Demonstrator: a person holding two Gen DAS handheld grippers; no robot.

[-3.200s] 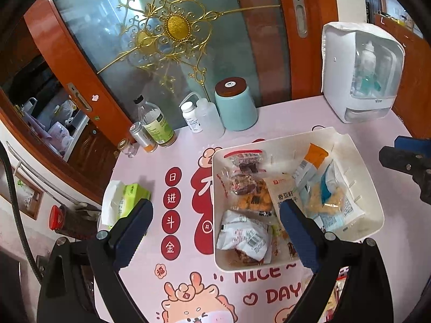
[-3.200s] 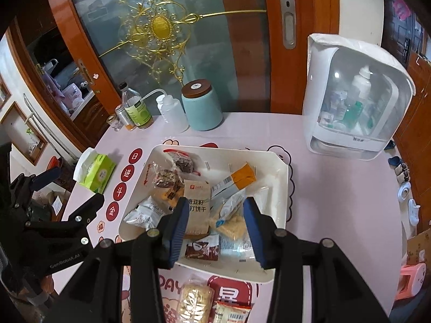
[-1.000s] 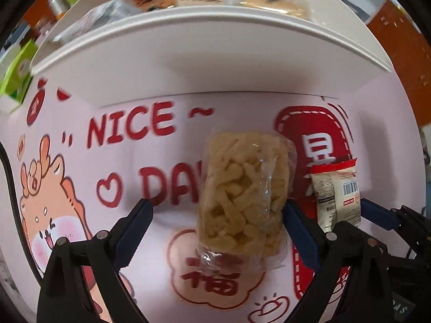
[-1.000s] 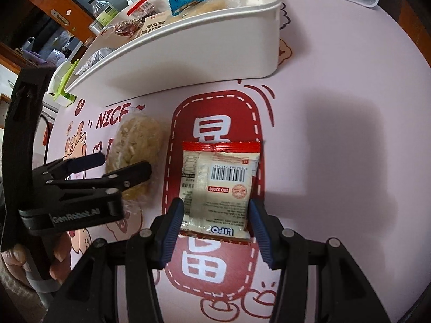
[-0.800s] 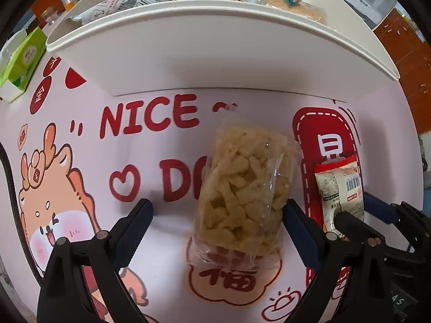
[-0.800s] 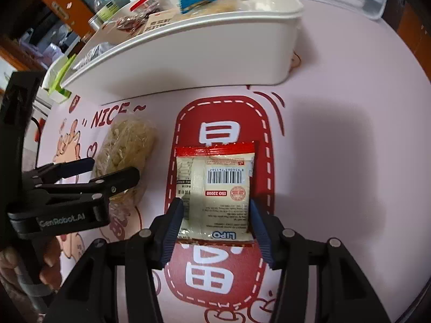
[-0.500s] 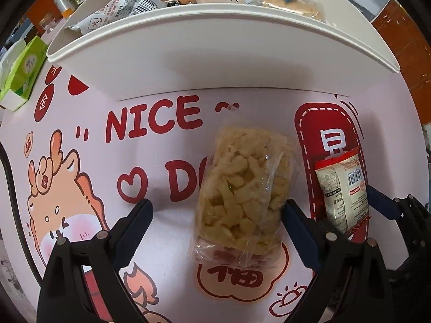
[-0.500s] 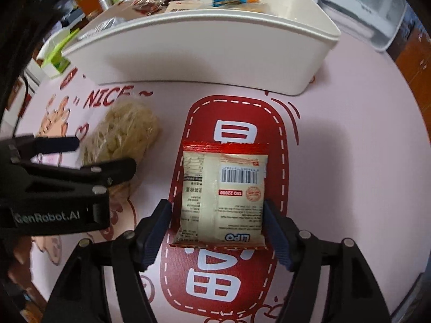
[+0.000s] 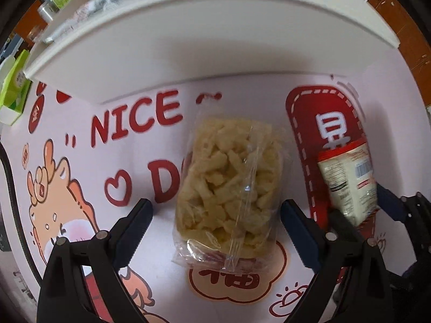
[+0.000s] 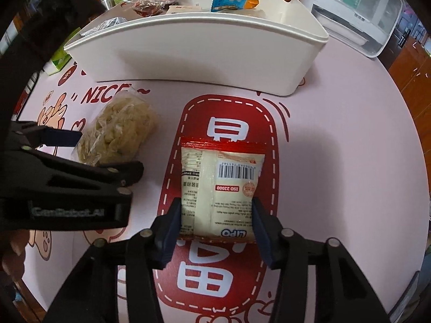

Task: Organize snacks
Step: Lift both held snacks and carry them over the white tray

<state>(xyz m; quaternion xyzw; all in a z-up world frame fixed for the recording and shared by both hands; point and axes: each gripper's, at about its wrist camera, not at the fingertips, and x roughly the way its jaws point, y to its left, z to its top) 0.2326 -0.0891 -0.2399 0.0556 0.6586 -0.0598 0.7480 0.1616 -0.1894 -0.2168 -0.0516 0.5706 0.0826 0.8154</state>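
Left wrist view: green box (image 9: pixel 14 86) sat at far left edge on the pink printed table (image 9: pixel 129 145); white bin (image 9: pixel 204 40) filled the top of frame with snack packs in it. Left tool (image 9: pixel 216 218) pointed down, spread wide, both pads clear of the clear bag of yellow sticks (image 9: pixel 229 188) lying at centre between them. At right edge the red-trimmed packet (image 9: pixel 347 180) showed inside the right tool (image 9: pixel 358 215).

Right wrist view: left tool (image 10: pixel 89 150) sat at left, straddling the clear bag (image 10: pixel 118 132) at centre left. White bin (image 10: pixel 199 45) ran across the top, white dispenser (image 10: pixel 358 10) upper right. Right tool (image 10: pixel 215 215) at lower centre had just been closing; its blue pads (image 10: pixel 175 223) pressed both side edges of the packet (image 10: pixel 221 188), which lay on the red patch (image 10: pixel 229 123), label side down, barcode up
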